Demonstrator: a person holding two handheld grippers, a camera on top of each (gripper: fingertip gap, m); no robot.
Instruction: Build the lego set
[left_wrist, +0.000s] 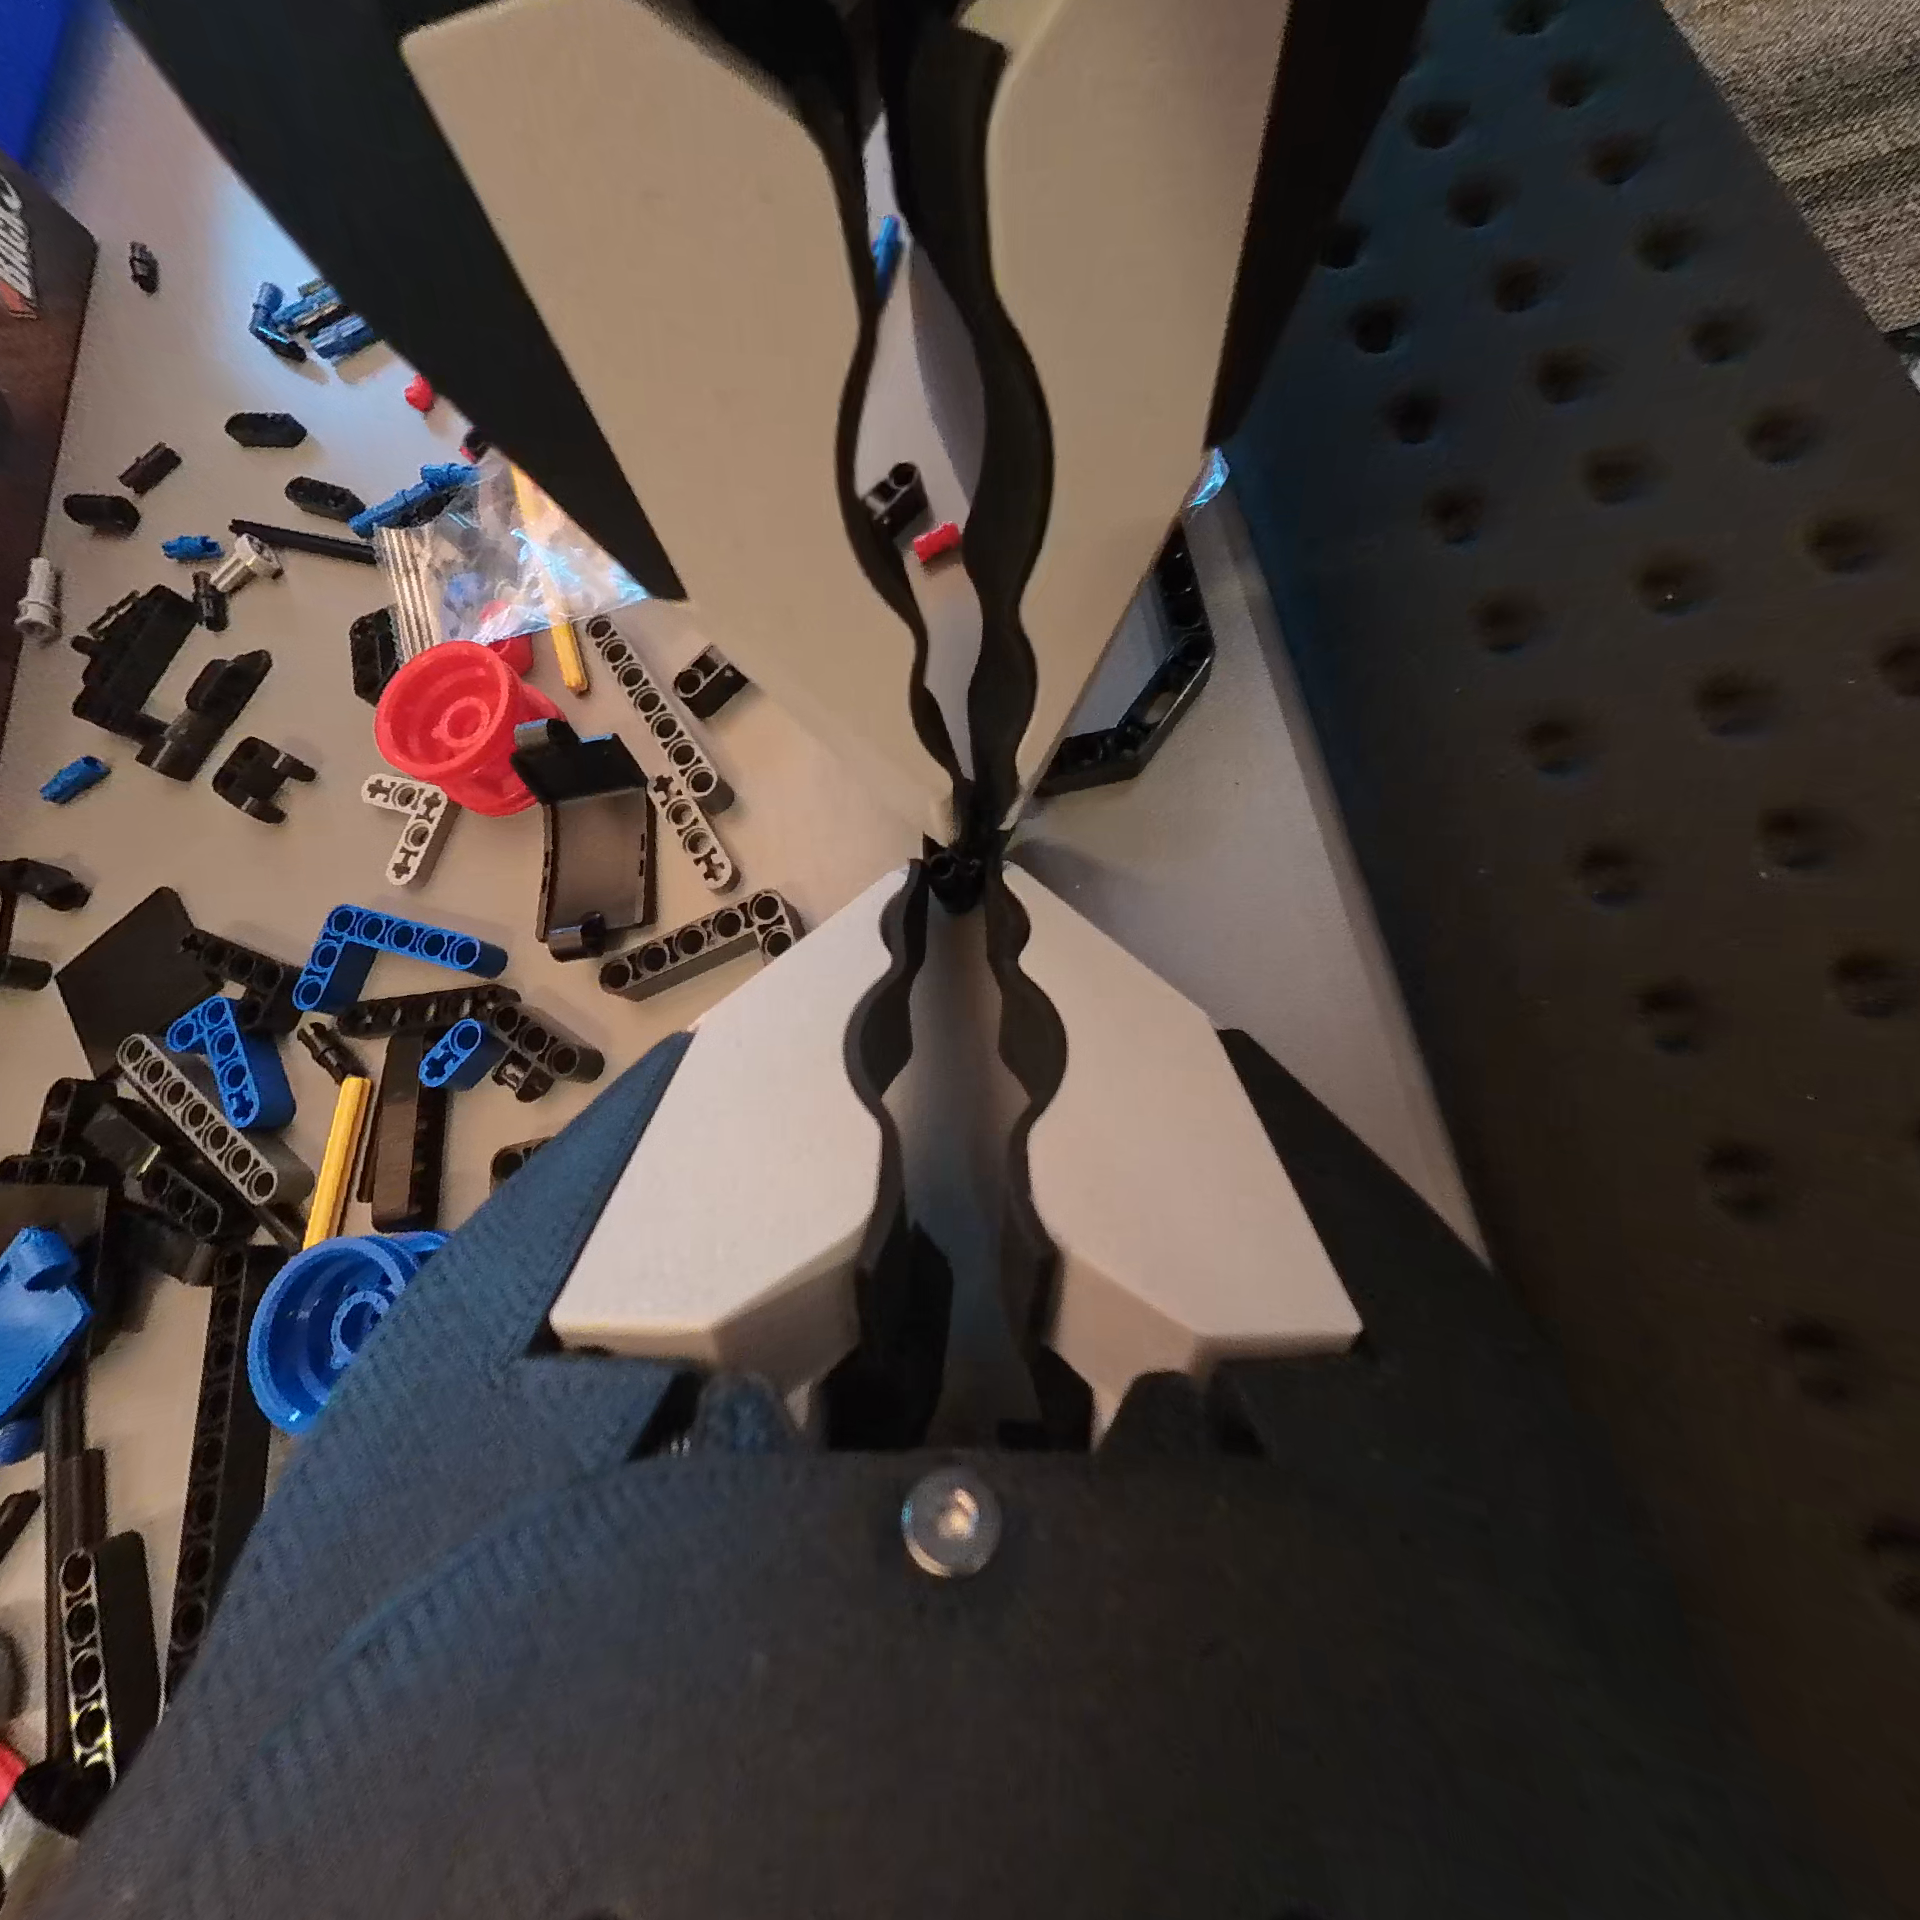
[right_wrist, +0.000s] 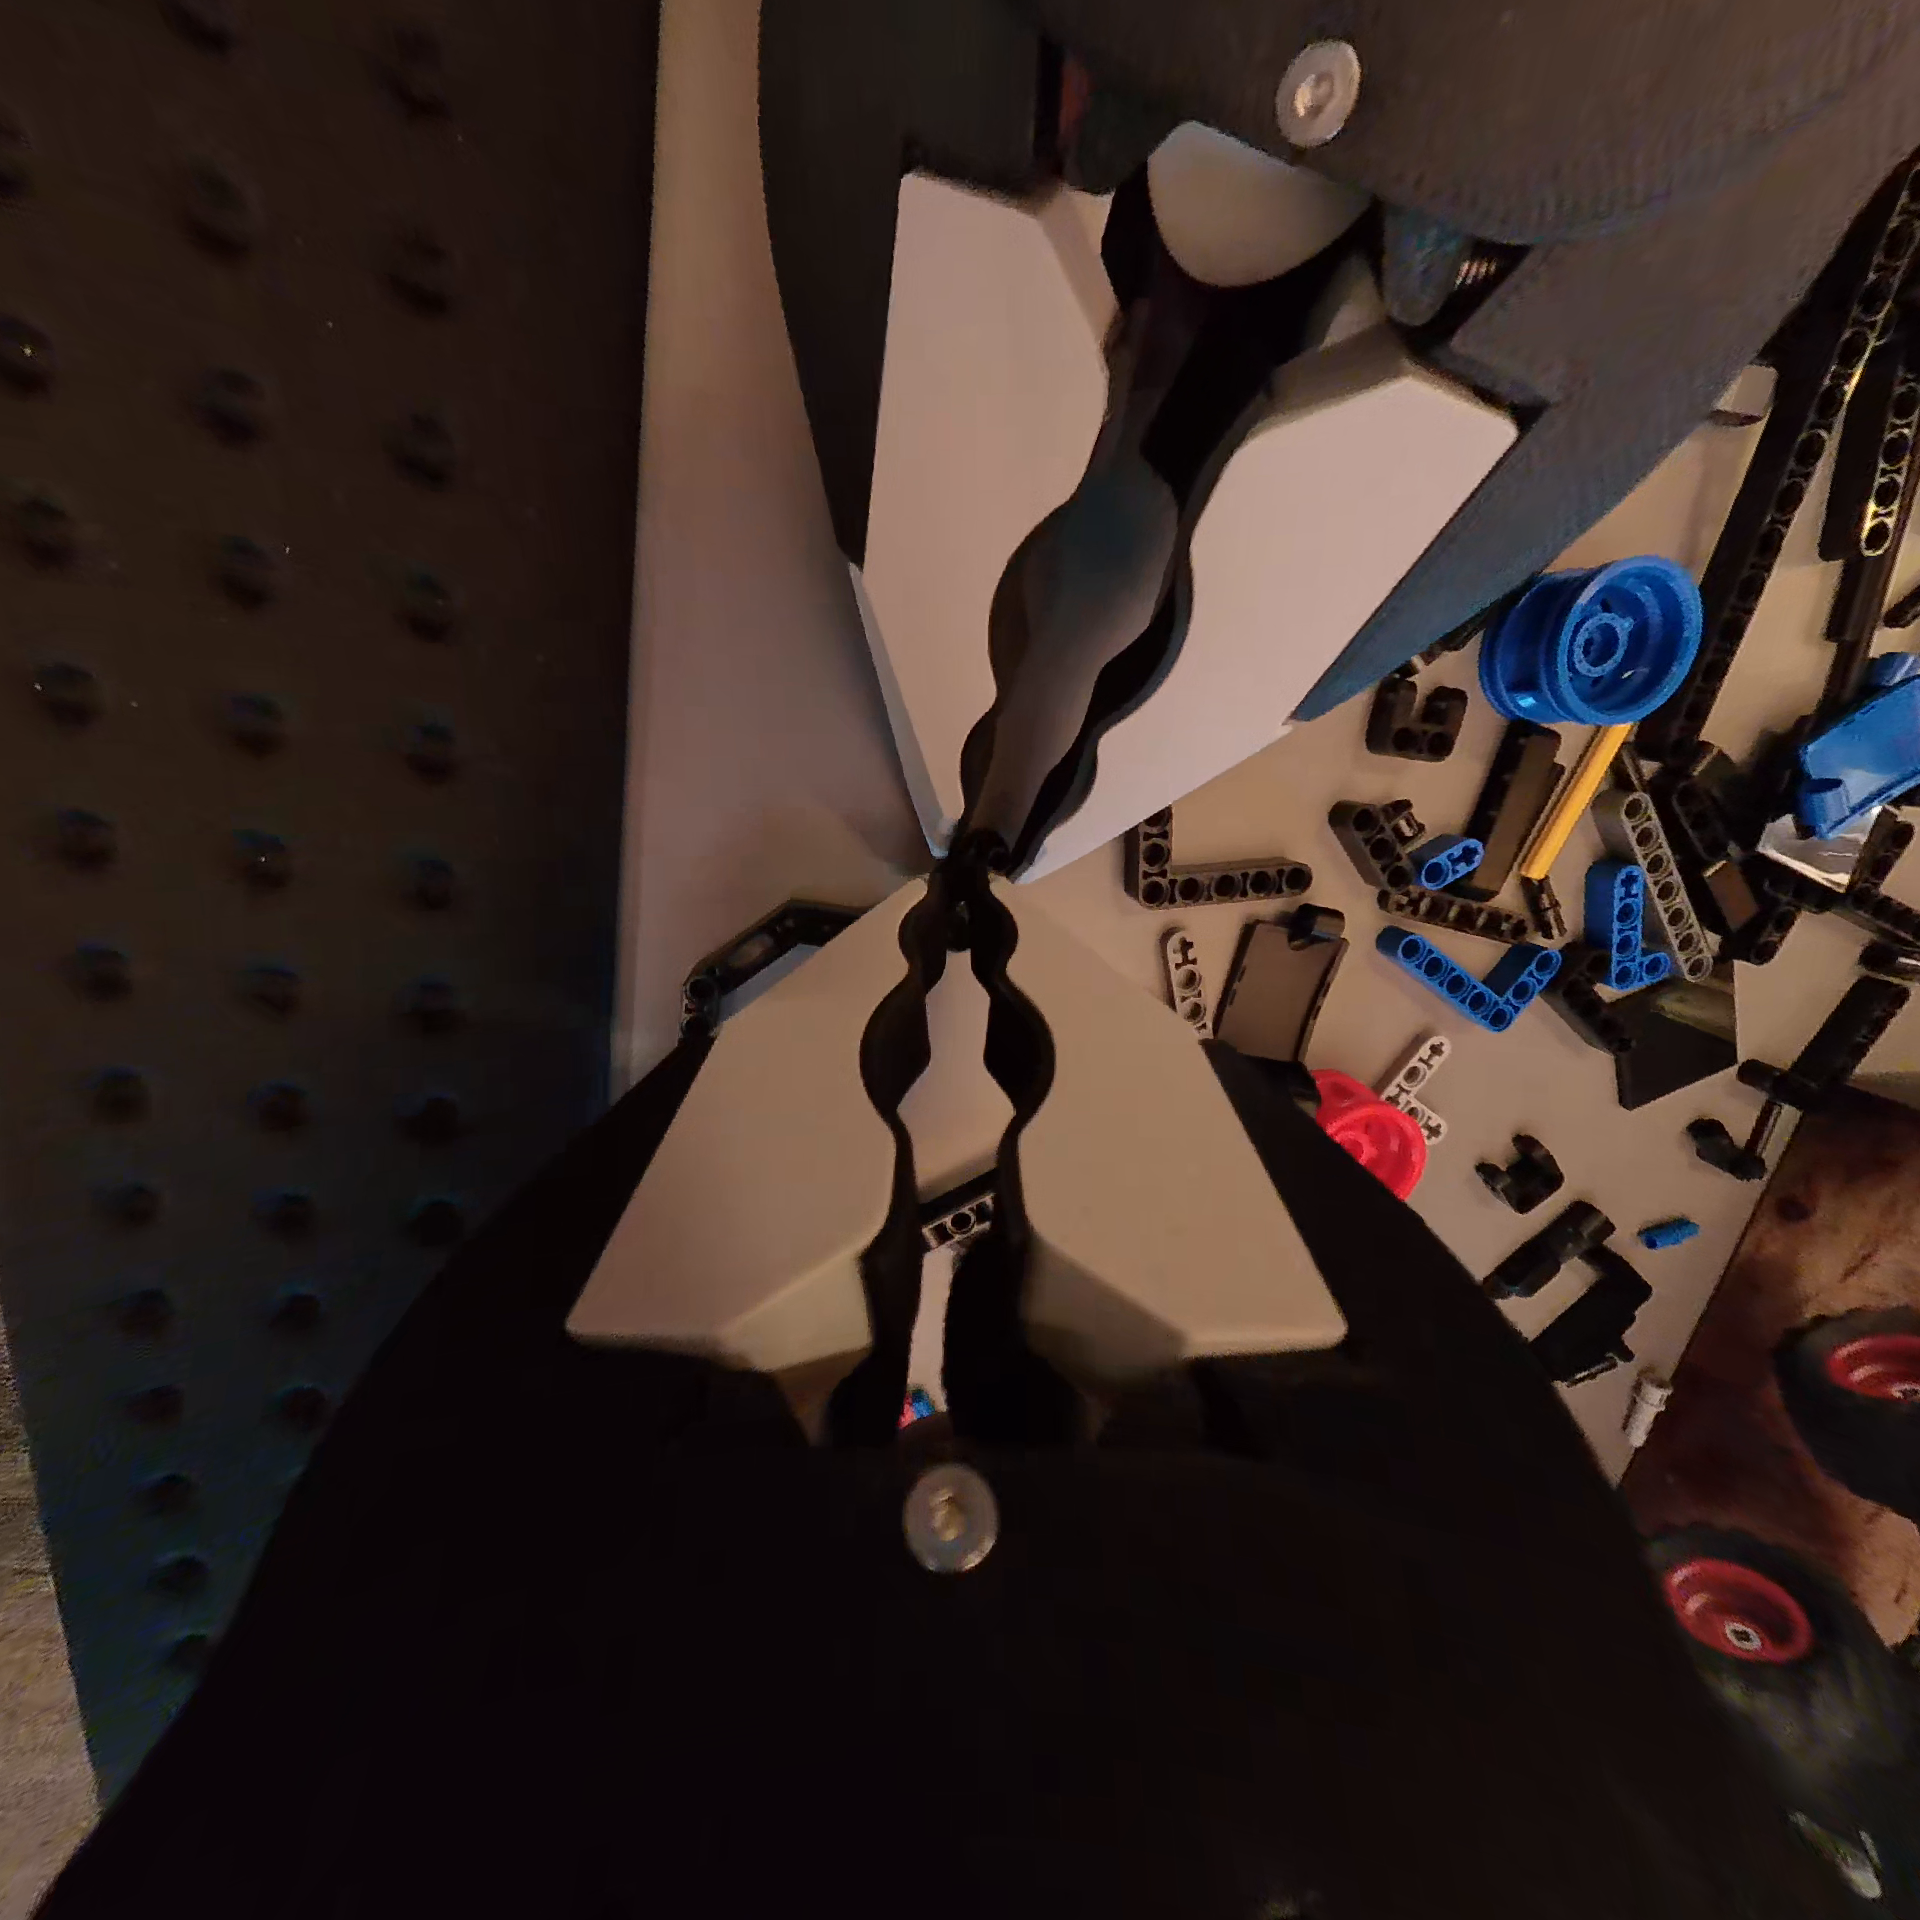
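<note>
My two grippers meet tip to tip above the white table (left_wrist: 1195, 935). My left gripper (left_wrist: 956, 883) comes in from the bottom of the left wrist view and is shut on a small black lego piece (left_wrist: 954, 871) with round holes. My right gripper (left_wrist: 979, 808) comes down from the top, and its tips press on the same spot. In the right wrist view my right gripper (right_wrist: 958, 906) is shut on a small black piece (right_wrist: 971, 847). The left gripper (right_wrist: 982, 831) meets it from above. I cannot tell whether it is one piece or two joined pieces.
Loose lego parts lie beside the grippers: a red wheel hub (left_wrist: 457, 717), a blue wheel hub (left_wrist: 322, 1330), a blue L-beam (left_wrist: 395, 945), a clear bag (left_wrist: 499, 561) and a black frame piece (left_wrist: 1164, 707). A black pegboard (left_wrist: 1610, 727) borders the table. A printed booklet (right_wrist: 1818, 1455) lies at the edge. Left and right tips are no more than a few centimetres apart. The red wheel hub (left_wrist: 457, 717) lies around 10 cm away from my left fingertips.
</note>
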